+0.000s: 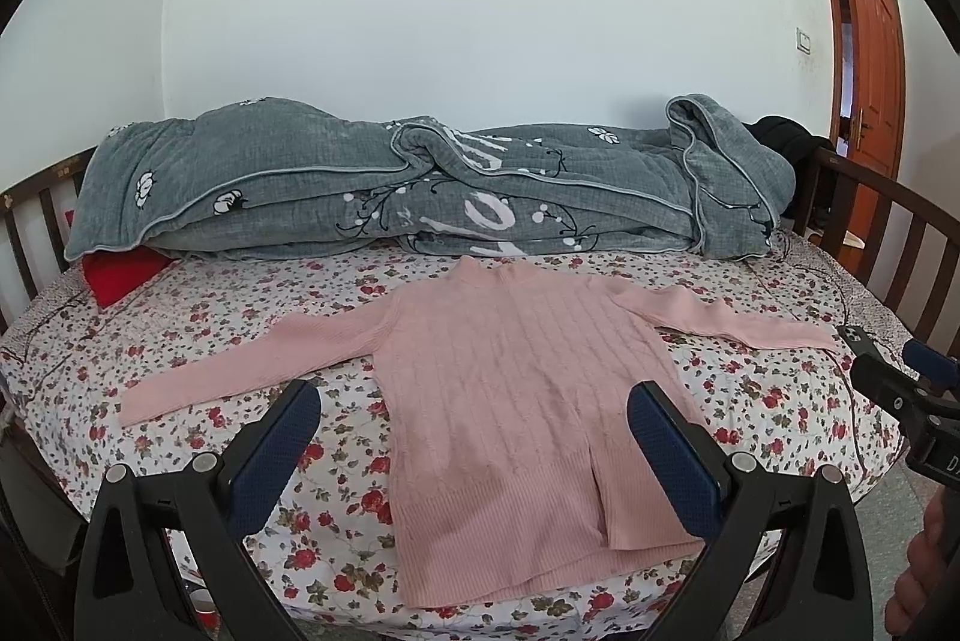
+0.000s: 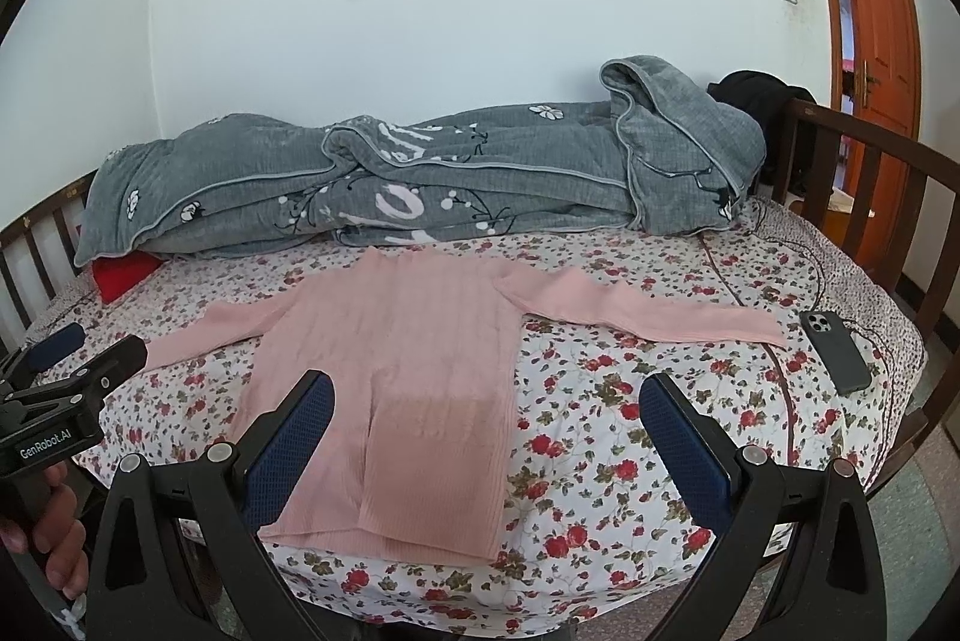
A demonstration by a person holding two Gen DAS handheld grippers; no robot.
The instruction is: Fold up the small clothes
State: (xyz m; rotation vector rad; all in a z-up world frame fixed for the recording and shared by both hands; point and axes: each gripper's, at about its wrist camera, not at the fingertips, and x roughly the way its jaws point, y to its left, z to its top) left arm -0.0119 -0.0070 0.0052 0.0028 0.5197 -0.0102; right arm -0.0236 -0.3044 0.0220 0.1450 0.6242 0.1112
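Observation:
A pink knitted sweater (image 1: 504, 401) lies flat on the floral bed sheet (image 1: 180, 341), hem towards me, both sleeves spread out to the sides. It also shows in the right wrist view (image 2: 408, 371). My left gripper (image 1: 474, 401) is open and empty, held above the sweater's lower body. My right gripper (image 2: 486, 389) is open and empty, held above the sweater's right hem side and the sheet. Neither gripper touches the cloth.
A rolled grey quilt (image 1: 420, 185) lies along the back by the wall. A red item (image 1: 120, 275) pokes out under its left end. A phone (image 2: 834, 350) with a cable lies at the right edge. Wooden rails (image 1: 900, 233) border the bed.

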